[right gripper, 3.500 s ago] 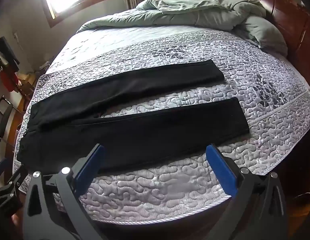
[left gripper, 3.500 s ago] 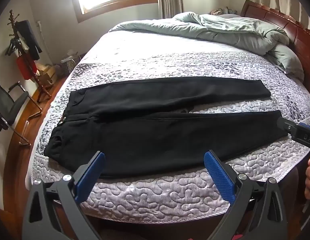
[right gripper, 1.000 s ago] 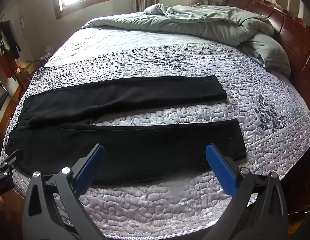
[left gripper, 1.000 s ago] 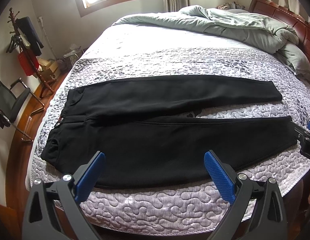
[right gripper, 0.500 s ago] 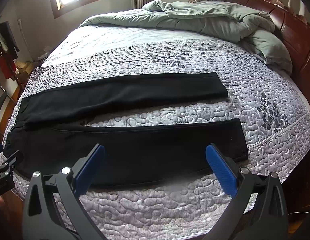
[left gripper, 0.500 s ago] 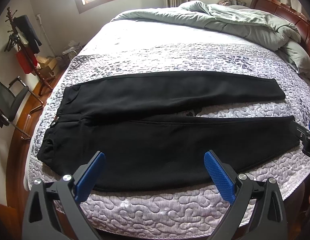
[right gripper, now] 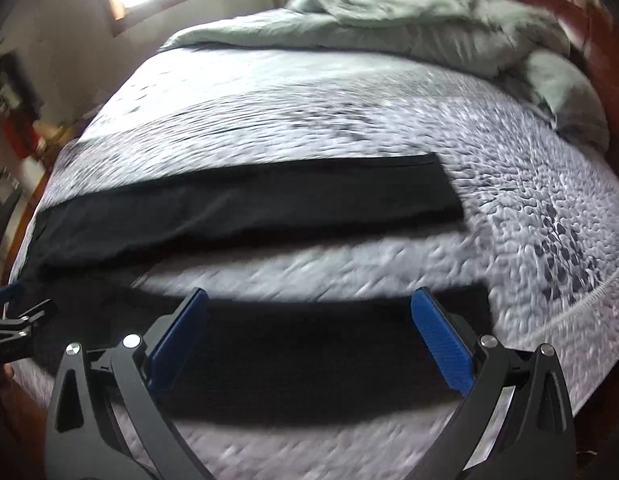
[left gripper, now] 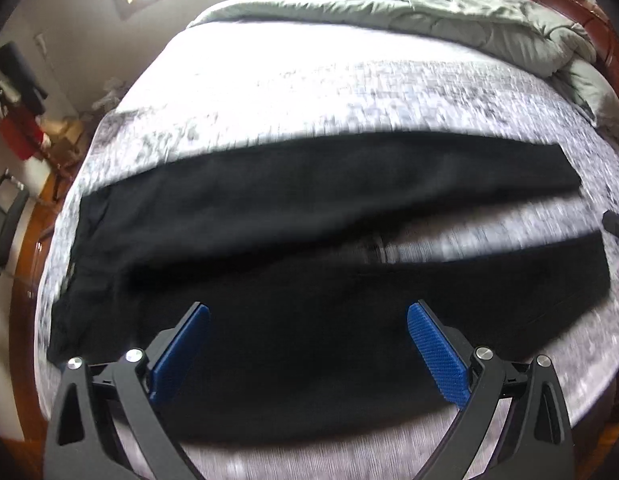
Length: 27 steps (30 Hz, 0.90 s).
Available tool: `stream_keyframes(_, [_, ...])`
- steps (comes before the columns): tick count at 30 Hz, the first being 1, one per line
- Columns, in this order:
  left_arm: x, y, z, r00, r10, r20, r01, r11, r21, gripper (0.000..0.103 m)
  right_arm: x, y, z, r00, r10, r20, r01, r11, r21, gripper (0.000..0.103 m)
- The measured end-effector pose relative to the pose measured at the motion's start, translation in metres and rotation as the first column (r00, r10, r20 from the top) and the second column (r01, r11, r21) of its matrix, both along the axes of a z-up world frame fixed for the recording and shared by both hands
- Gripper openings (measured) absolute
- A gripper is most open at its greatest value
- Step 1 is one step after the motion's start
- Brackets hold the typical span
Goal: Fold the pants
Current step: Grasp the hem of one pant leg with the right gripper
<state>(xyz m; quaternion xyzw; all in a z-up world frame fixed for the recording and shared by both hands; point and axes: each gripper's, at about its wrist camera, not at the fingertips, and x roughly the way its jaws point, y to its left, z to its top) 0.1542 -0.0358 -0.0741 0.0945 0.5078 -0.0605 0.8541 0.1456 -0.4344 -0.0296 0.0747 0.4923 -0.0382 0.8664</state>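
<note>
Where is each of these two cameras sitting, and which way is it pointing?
Left wrist view: on the left gripper, looking forward over the waist half of the black pants; its own open blue fingers show, plus the right gripper's tip at the right edge.
Right wrist view: on the right gripper, looking over the pants' leg ends; its open fingers show, the left gripper at the left edge.
Both share the pants, quilted bed, green duvet.

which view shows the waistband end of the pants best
The left wrist view. It shows the black pants whole, with the waistband end at the left, though blurred. The right wrist view shows mostly the two legs; the waistband there runs off behind the left gripper at the frame edge.
</note>
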Motion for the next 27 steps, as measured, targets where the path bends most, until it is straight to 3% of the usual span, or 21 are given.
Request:
stream_keyframes(2, [0.032,-0.005,-0.005,0.996,-0.093,0.019,0.094,0.991,-0.096,0.099,0.041,-0.046,-0.016,0.998,-0.048,-0.045,0.049,0.999,0.019,0.1])
stream_keyframes(5, [0.08,-0.014,-0.019,0.994,-0.077,-0.071,0.063,0.98,-0.187,0.099,0.099,-0.103,-0.047,0.989,-0.053,-0.141,0.06,0.997,0.048,0.1])
stream_keyframes(11, [0.142,-0.058,-0.049,0.979,-0.135,-0.154,0.115,0.984,-0.134,0.099,0.173,-0.165,-0.117,0.954,-0.039,-0.298,0.054,0.998,0.041,0.1])
stream_keyframes(16, [0.171,-0.085,-0.064,0.963,-0.217,-0.163,0.2,0.973,-0.115,0.099,0.184,-0.172,-0.121,0.971,-0.002,-0.238,0.033,0.991,0.127,0.098])
stream_keyframes(18, [0.18,-0.095,-0.067,0.951,-0.264,-0.159,0.248,0.962,-0.112,0.099,0.183,-0.164,-0.117,0.973,0.053,-0.225,-0.023,0.99,0.136,0.058])
stream_keyframes(19, [0.184,-0.1,-0.068,0.945,-0.284,-0.161,0.267,0.957,-0.116,0.099,0.183,-0.161,-0.116,0.971,0.078,-0.224,-0.048,0.989,0.137,0.054])
stream_keyframes(20, [0.188,-0.105,-0.069,0.938,-0.305,-0.162,0.288,0.95,-0.121,0.099,0.18,-0.157,-0.113,0.97,0.097,-0.222,-0.075,0.991,0.107,0.04])
stream_keyframes(21, [0.192,-0.111,-0.07,0.928,-0.336,-0.162,0.318,0.939,-0.131,0.099,0.179,-0.154,-0.111,0.969,0.112,-0.221,-0.096,0.992,0.083,0.021])
stream_keyframes(22, [0.195,-0.115,-0.071,0.92,-0.356,-0.162,0.336,0.931,-0.14,0.099,0.175,-0.153,-0.106,0.967,0.145,-0.208,-0.135,0.989,0.06,0.012])
stream_keyframes(24, [0.204,-0.124,-0.074,0.906,-0.391,-0.162,0.369,0.917,-0.15,0.099,0.172,-0.158,-0.094,0.971,0.161,-0.176,-0.144,0.984,0.105,0.008])
stream_keyframes(27, [0.214,-0.142,-0.078,0.86,-0.485,-0.158,0.458,0.871,-0.178,0.099,0.157,-0.163,-0.066,0.977,0.198,-0.082,-0.186,0.972,0.141,0.007])
